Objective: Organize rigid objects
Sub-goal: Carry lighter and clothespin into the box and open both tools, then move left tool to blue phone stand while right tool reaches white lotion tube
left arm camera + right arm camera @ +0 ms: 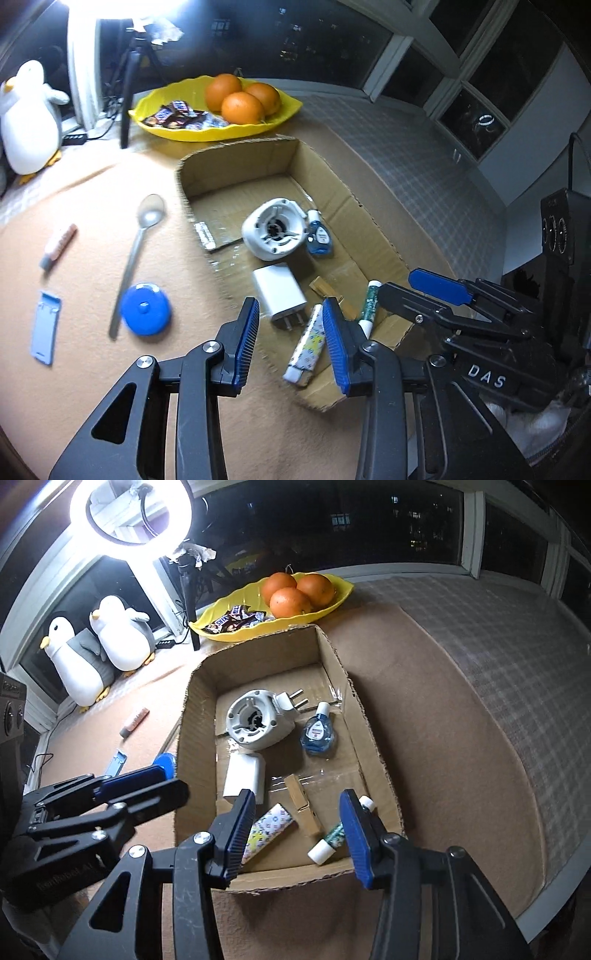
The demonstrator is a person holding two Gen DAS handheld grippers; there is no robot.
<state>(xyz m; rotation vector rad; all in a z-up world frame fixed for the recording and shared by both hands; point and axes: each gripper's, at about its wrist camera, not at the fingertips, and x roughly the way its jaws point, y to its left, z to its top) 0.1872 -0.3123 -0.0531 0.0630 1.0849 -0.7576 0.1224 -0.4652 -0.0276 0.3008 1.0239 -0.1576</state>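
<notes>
A shallow cardboard box [332,177] [258,657] holds a white round plug device [275,232] [256,720], a small blue bottle [320,240] [318,733], a white charger [279,293] [245,777], a wooden clip [332,291] [303,805], a patterned lighter [306,345] [267,830] and a green-and-white tube [369,306] [328,840]. My left gripper [291,343] is open and empty above the box's near corner. My right gripper [297,836] is open and empty over the box's near end. On the mat left of the box lie a spoon [136,258], a blue round tape measure [146,314], a light-blue clip [46,332] and a pink tube [59,245].
A yellow dish [221,133] [332,605] with three oranges [242,98] and candy bars stands behind the box. Plush penguins [99,646] and a ring light [129,513] on a tripod stand at the back left. A checked cloth [498,664] covers the right side.
</notes>
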